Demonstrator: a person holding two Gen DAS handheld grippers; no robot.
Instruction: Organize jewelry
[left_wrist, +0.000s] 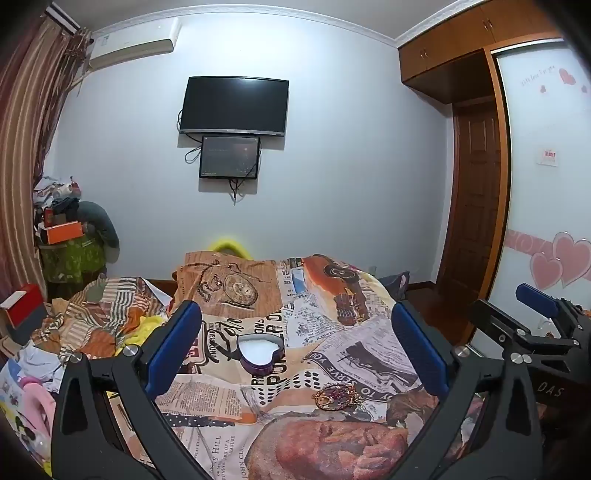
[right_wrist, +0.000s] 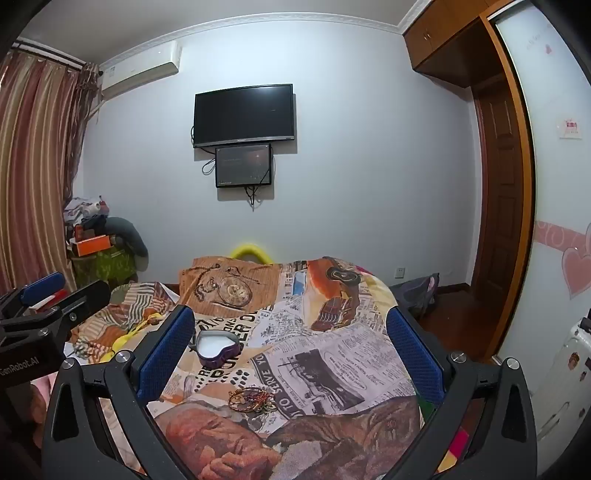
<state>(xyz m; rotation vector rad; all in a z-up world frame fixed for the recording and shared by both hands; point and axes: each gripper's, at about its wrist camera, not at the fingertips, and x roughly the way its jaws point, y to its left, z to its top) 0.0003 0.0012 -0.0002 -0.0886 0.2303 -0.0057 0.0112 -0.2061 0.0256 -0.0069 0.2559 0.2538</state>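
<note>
A small pile of jewelry in gold and red lies on the newspaper-print bedspread; the right wrist view shows the same jewelry low in the middle. Beyond it stands an open purple heart-shaped box with a white lining, and the box sits just past the left blue pad in the right wrist view. My left gripper is open wide above the bed, nothing between its fingers. My right gripper is open too and empty. The right gripper shows at the left view's right edge.
A heap of clothes and a red box lie at the bed's left. A wardrobe with heart stickers stands at the right, beside a brown door. A television hangs on the far wall.
</note>
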